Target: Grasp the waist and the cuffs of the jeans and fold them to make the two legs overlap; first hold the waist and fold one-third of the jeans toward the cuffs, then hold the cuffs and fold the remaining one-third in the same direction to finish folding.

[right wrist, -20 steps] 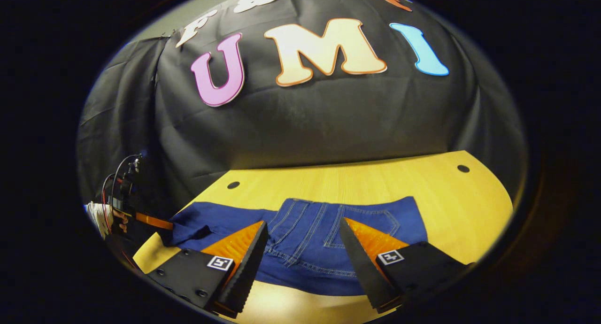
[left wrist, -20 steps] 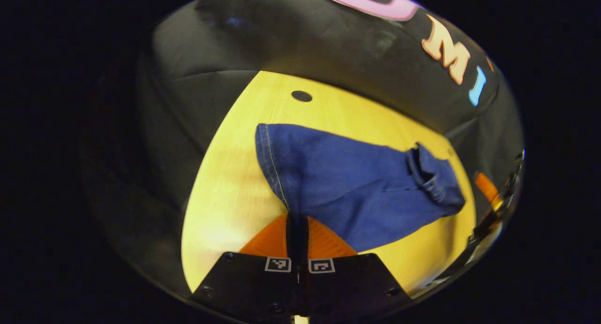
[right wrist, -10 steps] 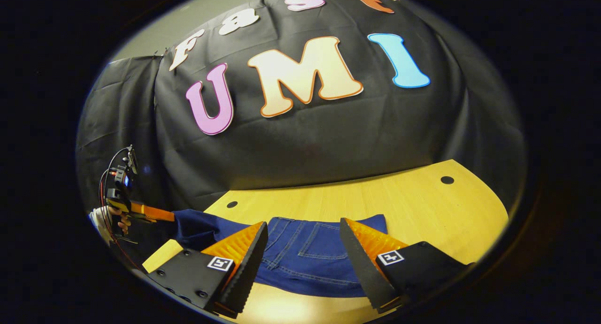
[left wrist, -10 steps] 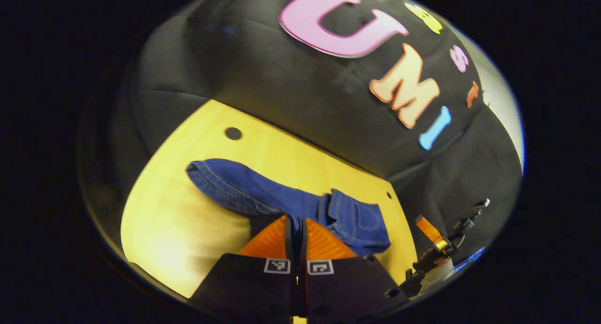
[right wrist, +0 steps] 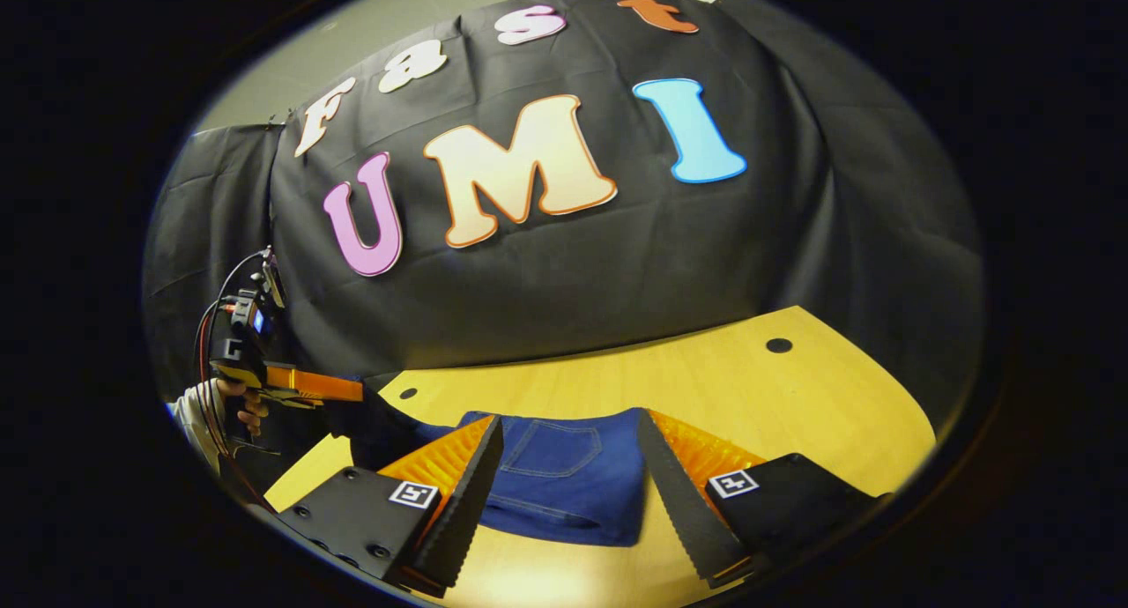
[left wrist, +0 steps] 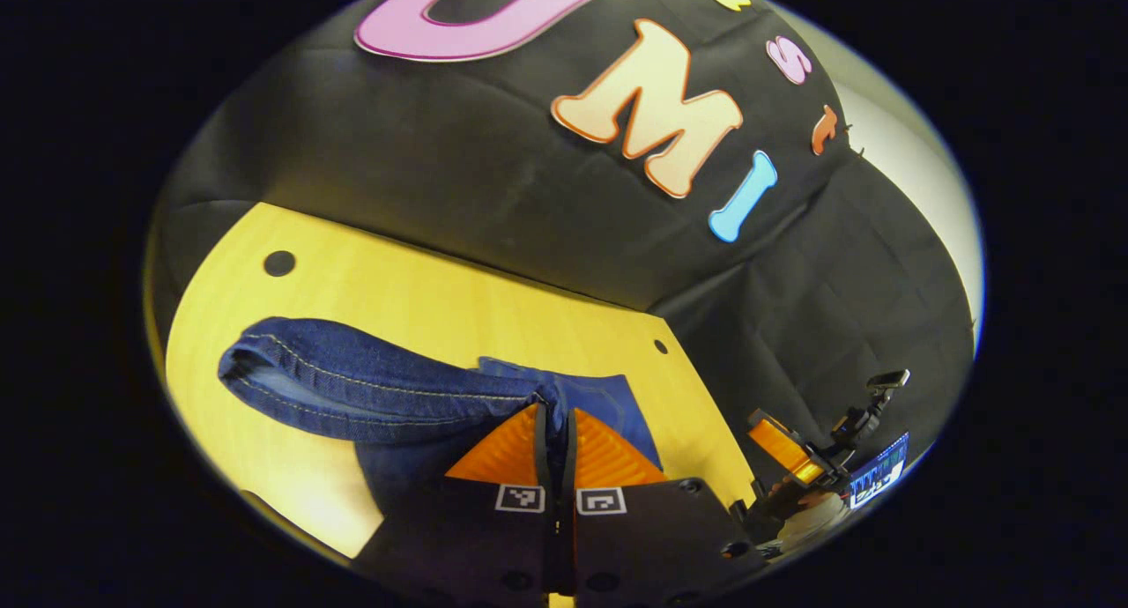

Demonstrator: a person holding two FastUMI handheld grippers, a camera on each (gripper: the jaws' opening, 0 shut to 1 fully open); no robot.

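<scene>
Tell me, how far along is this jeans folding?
Done, it seems: the jeans lie on the yellow table as a short bundle with a back pocket facing up, so the legs and waist look folded already. In hand: the left gripper is shut on the denim of the cuff end, lifted over the pile. The right gripper hangs open above the pocket side. Left: lay the cuff end down and let go.

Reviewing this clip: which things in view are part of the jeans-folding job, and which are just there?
In the job:
jeans
left gripper, shut on the denim
right gripper, open

Just there:
wooden table
table holes
</scene>
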